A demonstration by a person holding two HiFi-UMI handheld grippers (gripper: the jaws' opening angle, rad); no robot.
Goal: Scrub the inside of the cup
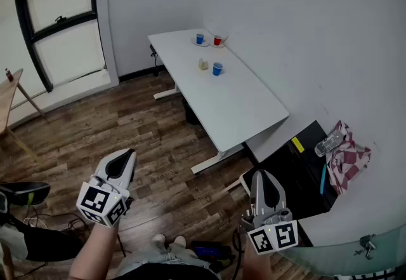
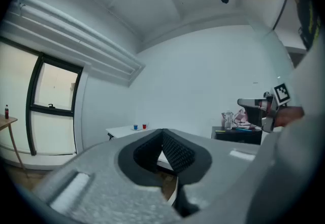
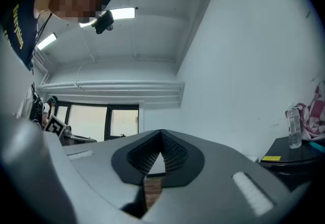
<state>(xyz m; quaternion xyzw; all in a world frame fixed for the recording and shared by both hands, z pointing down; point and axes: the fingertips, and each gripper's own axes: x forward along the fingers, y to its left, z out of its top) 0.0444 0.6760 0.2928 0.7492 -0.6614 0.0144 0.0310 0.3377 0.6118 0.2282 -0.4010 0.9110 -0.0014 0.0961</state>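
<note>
Two grey handheld grippers, left gripper (image 1: 125, 159) and right gripper (image 1: 261, 178), hang near the body, jaws together on nothing, seemingly because work has not started. Far off, a small blue cup (image 1: 217, 68) waits on the long white table (image 1: 244, 110), just beside a pale lump (image 1: 203, 65), perhaps the scrubber.

A white surface (image 1: 236, 102) stands on a wooden floor (image 1: 120, 129) against the wall, with a black-framed window (image 1: 60, 18) off to its left and a black cabinet (image 1: 295, 174) nearby, bearing a clear bottle (image 1: 328, 143) beside a red checked cloth (image 1: 349, 161).
</note>
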